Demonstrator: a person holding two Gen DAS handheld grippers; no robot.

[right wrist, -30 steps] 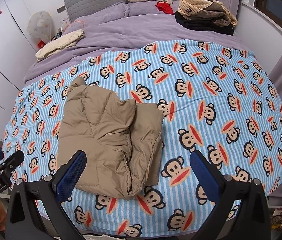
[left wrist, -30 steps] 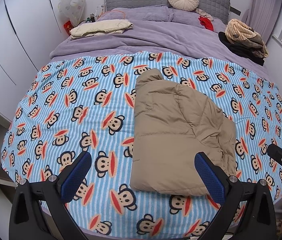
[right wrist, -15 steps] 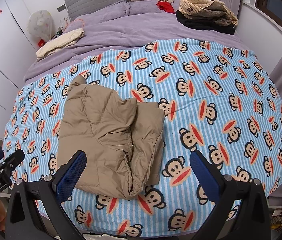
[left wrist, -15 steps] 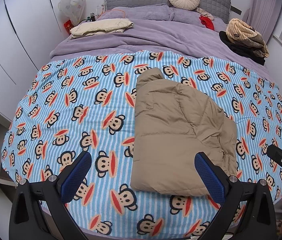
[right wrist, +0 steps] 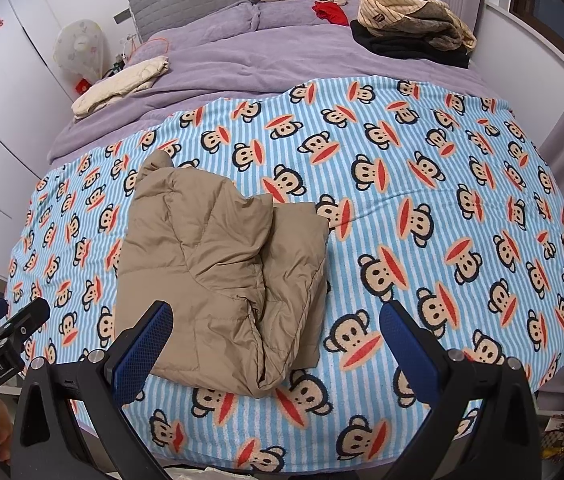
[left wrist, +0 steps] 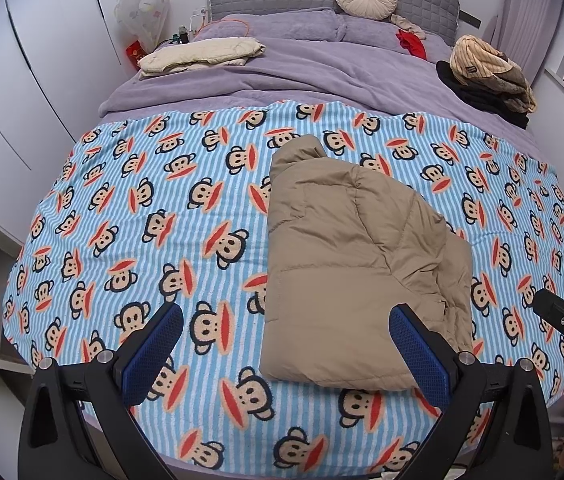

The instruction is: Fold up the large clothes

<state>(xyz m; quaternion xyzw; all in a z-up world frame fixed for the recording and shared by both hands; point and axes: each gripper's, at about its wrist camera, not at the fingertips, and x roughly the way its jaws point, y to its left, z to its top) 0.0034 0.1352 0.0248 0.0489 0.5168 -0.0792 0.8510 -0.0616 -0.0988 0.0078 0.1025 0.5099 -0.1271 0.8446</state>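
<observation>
Tan quilted puffer jacket (left wrist: 354,276) lies folded into a compact bundle near the front edge of the blue striped monkey-print blanket (left wrist: 162,220). Left gripper (left wrist: 286,350) and right gripper (right wrist: 276,344) hover spread wide, empty. Folding looks essentially finished; perhaps tidying the loose right layers.

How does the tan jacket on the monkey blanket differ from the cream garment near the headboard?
The tan jacket is a thick bundle lying on the monkey blanket; the cream garment lies flatter on the purple bedding. The tan one lies close to both open grippers, the cream one far off. Both are folded.
</observation>
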